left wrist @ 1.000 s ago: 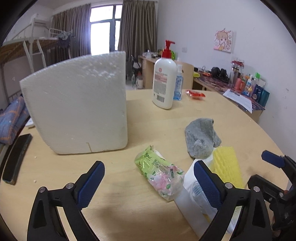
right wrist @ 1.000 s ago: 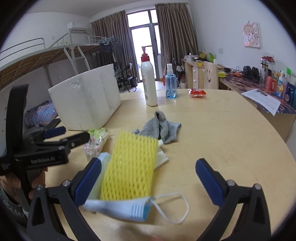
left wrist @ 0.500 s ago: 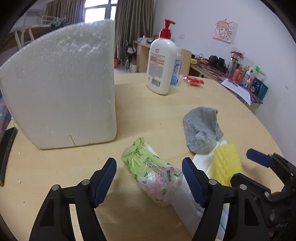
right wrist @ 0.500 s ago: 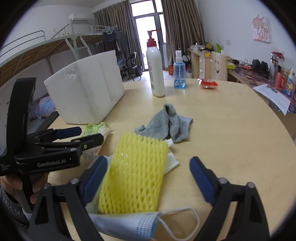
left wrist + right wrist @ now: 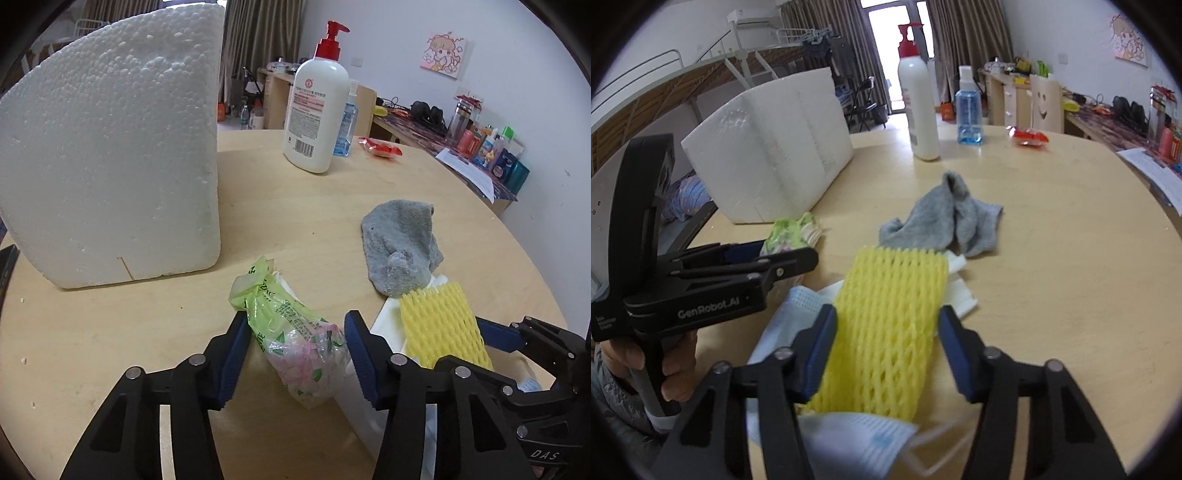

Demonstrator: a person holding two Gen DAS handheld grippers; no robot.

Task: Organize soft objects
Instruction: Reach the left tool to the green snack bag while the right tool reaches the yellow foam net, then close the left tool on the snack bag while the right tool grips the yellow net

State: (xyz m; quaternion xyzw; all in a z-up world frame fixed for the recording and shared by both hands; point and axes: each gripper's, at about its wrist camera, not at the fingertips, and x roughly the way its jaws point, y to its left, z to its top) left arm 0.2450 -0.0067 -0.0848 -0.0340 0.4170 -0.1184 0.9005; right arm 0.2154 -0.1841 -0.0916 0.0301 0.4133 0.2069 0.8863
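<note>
Now tissue pack [image 5: 295, 347] and yellow foam net [image 5: 886, 332] between separate closing jaws.

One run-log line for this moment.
left claw: closing around green plastic tissue packet | right claw: closing around yellow foam net sleeve

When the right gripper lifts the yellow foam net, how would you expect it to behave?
The yellow foam net is an open mesh sleeve, so it probably squashes as the right gripper goes on closing around it. It looks very light and should lift easily. It lies on a face mask, which may shift or drag along.
</note>
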